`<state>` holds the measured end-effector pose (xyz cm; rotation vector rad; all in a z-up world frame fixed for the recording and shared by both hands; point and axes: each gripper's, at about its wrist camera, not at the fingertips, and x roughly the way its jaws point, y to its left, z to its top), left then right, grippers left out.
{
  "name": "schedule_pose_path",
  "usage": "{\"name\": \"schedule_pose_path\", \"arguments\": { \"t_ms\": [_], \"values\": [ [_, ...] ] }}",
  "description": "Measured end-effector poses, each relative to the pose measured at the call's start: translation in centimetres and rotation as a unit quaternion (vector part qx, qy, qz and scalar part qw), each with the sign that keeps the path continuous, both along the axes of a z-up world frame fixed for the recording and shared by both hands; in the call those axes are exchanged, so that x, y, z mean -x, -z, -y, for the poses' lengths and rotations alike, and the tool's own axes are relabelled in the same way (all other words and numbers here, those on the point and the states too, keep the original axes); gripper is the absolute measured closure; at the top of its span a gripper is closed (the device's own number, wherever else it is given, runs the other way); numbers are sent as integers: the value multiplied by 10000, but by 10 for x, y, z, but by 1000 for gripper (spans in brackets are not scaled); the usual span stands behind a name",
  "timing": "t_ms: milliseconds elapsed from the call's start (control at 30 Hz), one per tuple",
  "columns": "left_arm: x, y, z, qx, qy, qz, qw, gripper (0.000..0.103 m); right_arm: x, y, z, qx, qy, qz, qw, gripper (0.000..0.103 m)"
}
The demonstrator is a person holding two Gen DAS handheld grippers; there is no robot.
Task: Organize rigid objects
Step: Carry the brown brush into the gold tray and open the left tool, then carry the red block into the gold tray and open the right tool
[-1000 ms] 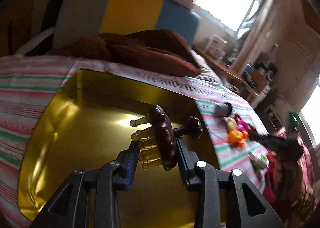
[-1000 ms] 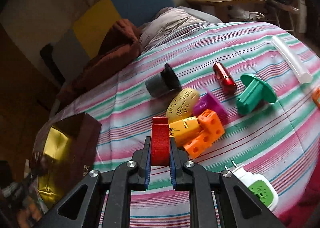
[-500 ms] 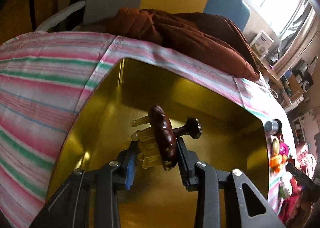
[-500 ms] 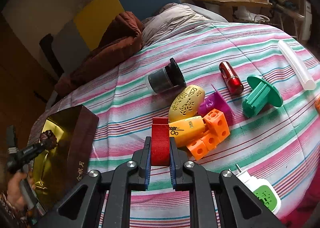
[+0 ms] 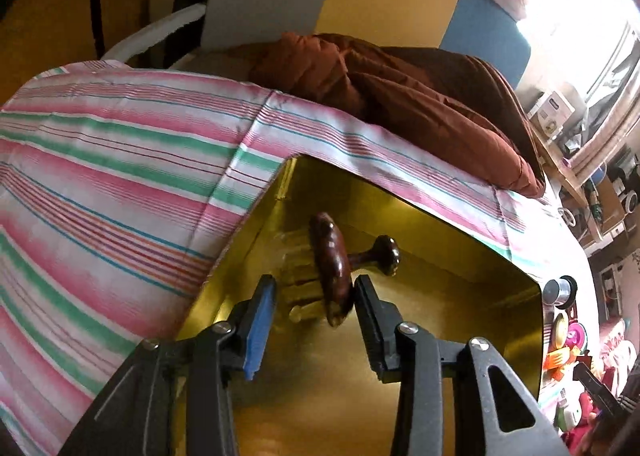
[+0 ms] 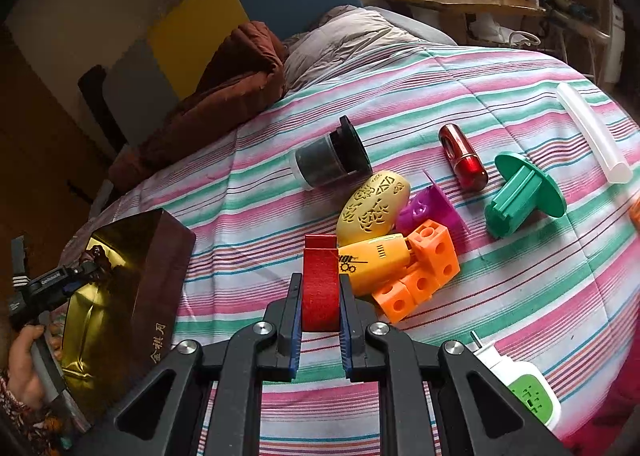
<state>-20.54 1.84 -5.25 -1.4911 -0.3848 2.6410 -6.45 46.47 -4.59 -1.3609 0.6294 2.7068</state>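
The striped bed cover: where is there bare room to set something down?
A free patch lies between the box and the black cup. Another runs below the green spool, toward the plug. It is crowded around the yellow egg, orange blocks and purple piece.

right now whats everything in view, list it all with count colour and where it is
box: 1, maroon outside, gold inside, on striped bedspread
massager: 1, dark brown knob, amber prongs, over box interior
blanket: 1, brown, by headboard
jar: 1, dark, black lid, lying
oval case: 1, yellow
purple piece: 1
capsule: 1, shiny red
spool: 1, green
tube: 1, white
yellow toy: 1
cubes: orange, joined
plug: 1, white and green
left tongs: opening around massager
right tongs: shut on red piece
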Motion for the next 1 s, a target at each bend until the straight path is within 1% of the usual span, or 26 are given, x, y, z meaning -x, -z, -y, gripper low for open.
{"name": "schedule_pose_path", "arguments": {
  "t_ms": [133, 267, 333, 467, 700, 833, 900, 933, 1000],
  "values": [
    [-14, -16, 8, -6, -111, -242, 9996, 62, 0, -1, 1, -36, 16, 0, 10000, 88],
    [-35, -36, 18, 26, -294, -636, 9975, 61, -1, -1, 0, -32, 43, -4, 10000, 88],
    [-49, -44, 18, 120, -261, -843, 9960, 61, -2, -1, 0, -30, 45, -6, 10000, 88],
    [-77, -49, 13, 251, -83, -1058, 9940, 61, -2, -2, 1, -60, 26, 3, 10000, 88],
    [-124, -35, -4, 266, 314, -1127, 9928, 60, -5, -4, 3, -108, 10, -52, 9999, 88],
    [-147, -27, -9, 214, 411, -1081, 9931, 60, -9, -10, 9, -122, -77, -226, 9996, 88],
    [-158, -24, -9, 99, 418, -1079, 9932, 60, -13, -14, 17, -145, -133, -324, 9993, 88],
    [-164, -22, -9, -63, 469, -1064, 9932, 60, -13, -14, 21, -148, -158, -342, 9992, 88],
    [-172, -19, -9, -192, 554, -1009, 9932, 60, -16, -18, 37, -278, -345, -414, 9982, 88]
  ]
}}
